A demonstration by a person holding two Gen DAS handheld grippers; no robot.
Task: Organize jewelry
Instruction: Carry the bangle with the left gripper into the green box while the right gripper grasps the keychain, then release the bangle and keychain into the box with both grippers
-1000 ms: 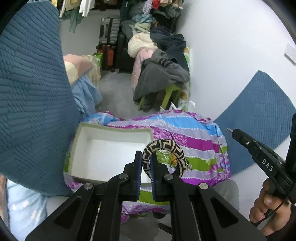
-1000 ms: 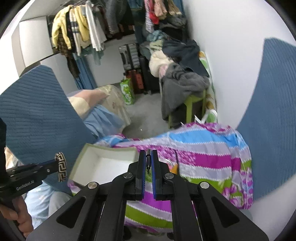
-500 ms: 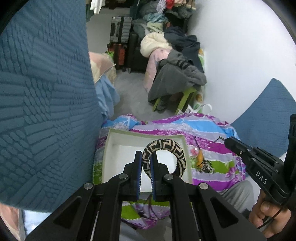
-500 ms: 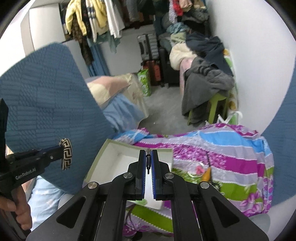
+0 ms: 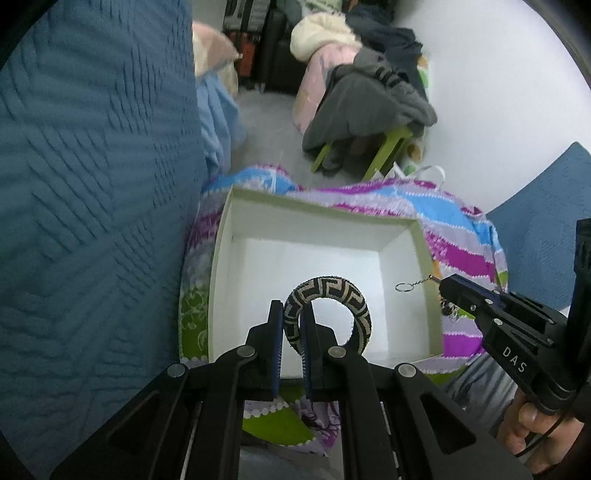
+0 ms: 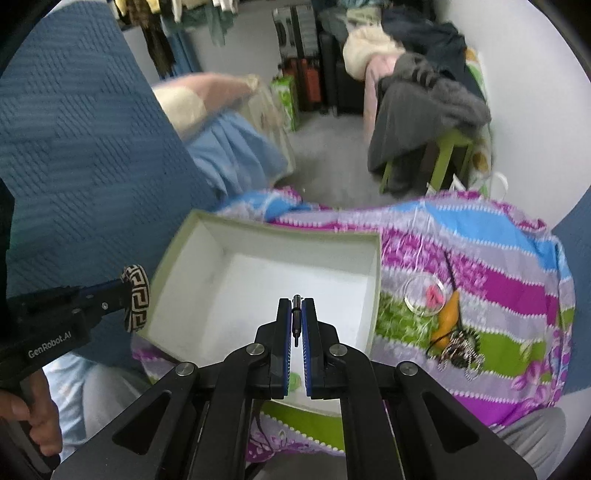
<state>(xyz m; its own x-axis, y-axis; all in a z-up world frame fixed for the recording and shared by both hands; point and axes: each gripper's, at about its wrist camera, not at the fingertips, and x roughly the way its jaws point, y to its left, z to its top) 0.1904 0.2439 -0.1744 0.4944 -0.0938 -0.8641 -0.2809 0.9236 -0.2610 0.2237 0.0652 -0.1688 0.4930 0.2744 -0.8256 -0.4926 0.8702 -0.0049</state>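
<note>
I'm holding the bangle (image 5: 328, 314) pinched in the left gripper (image 5: 291, 325) over the box (image 5: 221, 258); the right gripper (image 6: 295, 321) is pinching a keychain (image 6: 295, 319) beside it.

Bkgd: grey garment (image 6: 424, 110) heaped over a green stool (image 6: 448, 155) by the white wall (image 5: 498, 92), suitcases (image 6: 306, 85) w/ clothes on hangers (image 6: 173, 22) at the far end, blue quilted cover (image 5: 92, 184) at left.

Both grippers (image 5: 291, 325) (image 6: 295, 321) angle downward, jaws clamped.
</note>
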